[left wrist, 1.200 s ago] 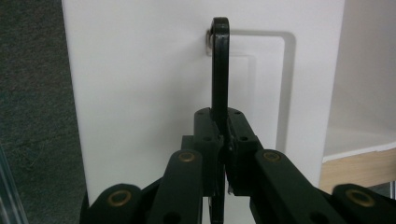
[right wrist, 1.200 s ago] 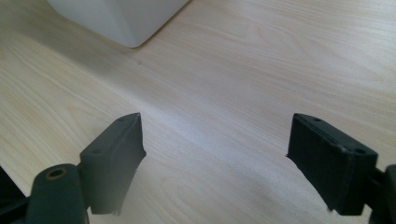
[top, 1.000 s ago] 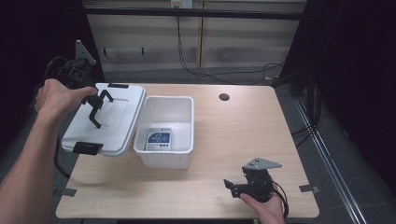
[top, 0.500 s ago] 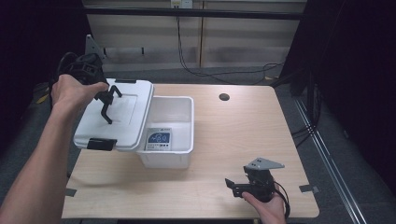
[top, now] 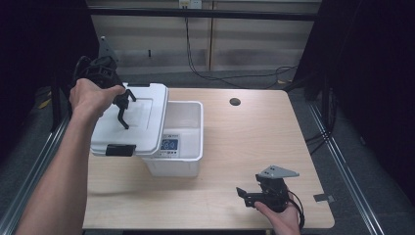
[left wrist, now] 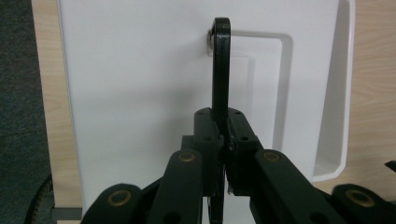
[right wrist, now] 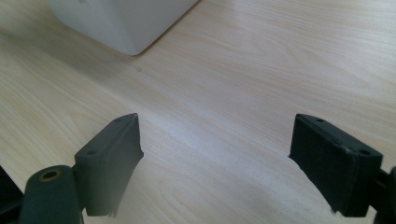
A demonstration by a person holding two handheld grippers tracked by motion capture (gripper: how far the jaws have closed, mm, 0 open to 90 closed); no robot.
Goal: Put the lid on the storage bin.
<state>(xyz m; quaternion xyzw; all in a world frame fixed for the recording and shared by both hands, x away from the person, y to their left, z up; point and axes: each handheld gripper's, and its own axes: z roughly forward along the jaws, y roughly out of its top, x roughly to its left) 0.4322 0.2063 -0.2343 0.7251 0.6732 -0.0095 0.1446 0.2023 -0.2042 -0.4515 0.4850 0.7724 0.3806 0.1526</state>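
Since the earlier frames, the white lid [top: 132, 120] had travelled rightward across the table [top: 254, 142], carried from beside the bin until its right edge overlapped the bin's left rim, while the right hand had kept to its spot near the front edge.

At the far left of the high view, the person's left hand [top: 90, 95] gripped the left gripper [top: 123, 105], whose jaws were clenched on the lid's black handle [left wrist: 221, 70]. In the left gripper view that handle rose straight up out of the closed pads, hinged at a small metal pin at the recess in the lid's top. The lid hung lifted and tilted, with a black latch [top: 120, 150] on its near edge.

Next came the white storage bin [top: 182, 142], open-topped and standing on the table, a blue-and-white label [top: 169, 146] on its front wall. A dark round hole [top: 235, 102] sat in the tabletop farther right.

At the right front, the right hand [top: 279, 220] rested on the table holding the right gripper [top: 244, 195], its jaws spread wide with nothing between them; in its own view bare wood lay between the pads, a corner of the bin beyond.
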